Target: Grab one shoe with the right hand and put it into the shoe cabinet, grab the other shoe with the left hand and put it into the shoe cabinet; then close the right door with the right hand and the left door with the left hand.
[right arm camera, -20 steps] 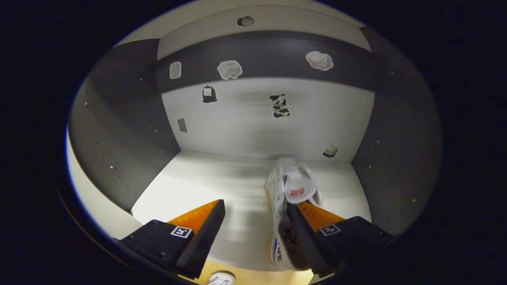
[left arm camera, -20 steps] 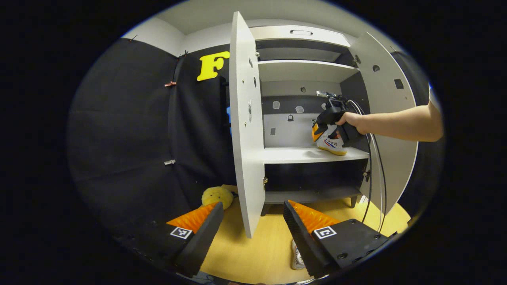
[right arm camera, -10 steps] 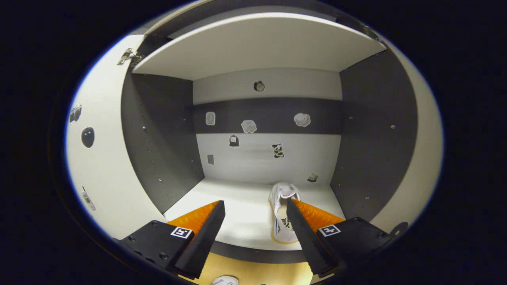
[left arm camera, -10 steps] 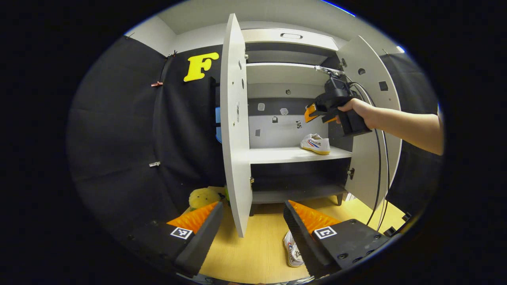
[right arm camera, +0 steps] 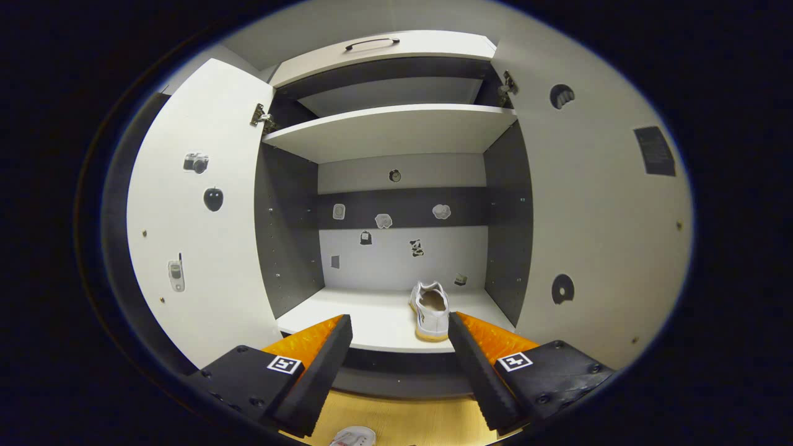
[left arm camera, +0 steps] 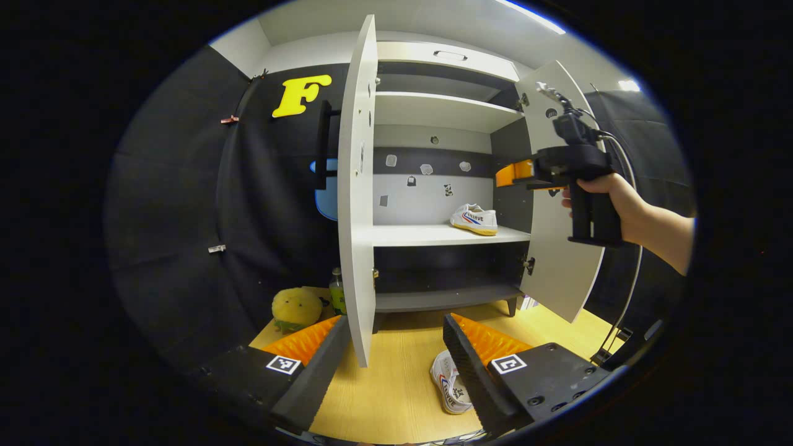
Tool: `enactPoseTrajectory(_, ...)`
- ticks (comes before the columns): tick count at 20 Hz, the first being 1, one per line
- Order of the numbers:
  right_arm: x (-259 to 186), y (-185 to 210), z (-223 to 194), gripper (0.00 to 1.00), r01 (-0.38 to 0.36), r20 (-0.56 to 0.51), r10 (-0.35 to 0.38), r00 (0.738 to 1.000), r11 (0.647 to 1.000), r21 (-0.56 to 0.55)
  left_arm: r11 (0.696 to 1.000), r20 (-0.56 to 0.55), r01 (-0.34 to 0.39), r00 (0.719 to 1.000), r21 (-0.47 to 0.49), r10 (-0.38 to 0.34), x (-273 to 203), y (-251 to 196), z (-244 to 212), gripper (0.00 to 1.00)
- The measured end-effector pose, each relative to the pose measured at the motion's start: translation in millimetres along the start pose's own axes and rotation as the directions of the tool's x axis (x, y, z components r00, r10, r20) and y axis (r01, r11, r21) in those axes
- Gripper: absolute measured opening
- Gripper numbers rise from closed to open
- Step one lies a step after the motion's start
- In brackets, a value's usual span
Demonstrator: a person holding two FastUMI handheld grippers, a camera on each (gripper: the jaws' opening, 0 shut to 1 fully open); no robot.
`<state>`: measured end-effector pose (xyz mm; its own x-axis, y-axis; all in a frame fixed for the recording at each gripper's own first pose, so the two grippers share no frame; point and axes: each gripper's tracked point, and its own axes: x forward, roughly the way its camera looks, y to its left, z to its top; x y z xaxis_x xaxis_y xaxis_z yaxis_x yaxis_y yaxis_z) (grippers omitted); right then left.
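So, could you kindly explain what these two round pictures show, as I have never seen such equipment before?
There is no robot here: a person holds a pair of handheld tongs in each hand, and a fisheye camera rides on each. The left gripper view looks along the left tongs, open and empty, at a white shoe cabinet with both doors open. One shoe sits on the middle shelf; the other shoe lies on the wooden floor by the left tongs. Farther off, a hand holds the right tongs before the cabinet. The right gripper view looks along those right tongs, also open and empty, into the cabinet at the shelved shoe.
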<state>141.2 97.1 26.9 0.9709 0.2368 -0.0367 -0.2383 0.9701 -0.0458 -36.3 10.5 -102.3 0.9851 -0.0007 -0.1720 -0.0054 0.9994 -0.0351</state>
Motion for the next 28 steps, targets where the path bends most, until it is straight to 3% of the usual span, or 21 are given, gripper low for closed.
enactPoseTrajectory(6,-65.9,-19.2,-67.0,0.99,0.056,-0.074,-0.056,0.996,0.998,-0.007,0.995,-0.056,0.095,0.994,-0.008,-0.095,17.1,-24.7,-38.3,0.95)
enactPoseTrajectory(12,-124.9,-46.2,-131.7,0.99,0.130,-0.197,-0.128,0.972,0.991,-0.001,0.987,-0.164,0.158,0.973,-0.027,-0.160,39.5,-46.3,-101.9,0.95)
enactPoseTrajectory(19,-189.2,-79.0,-190.9,0.99,0.243,-0.339,-0.222,0.914,0.970,0.021,0.973,-0.347,0.176,0.912,-0.150,-0.219,67.0,-59.6,-183.4,0.95)
enactPoseTrajectory(28,-237.3,-89.0,-221.6,0.99,0.316,-0.418,-0.279,0.865,0.948,0.022,0.967,-0.492,0.248,0.836,-0.057,-0.243,123.4,-77.9,-254.1,0.95)
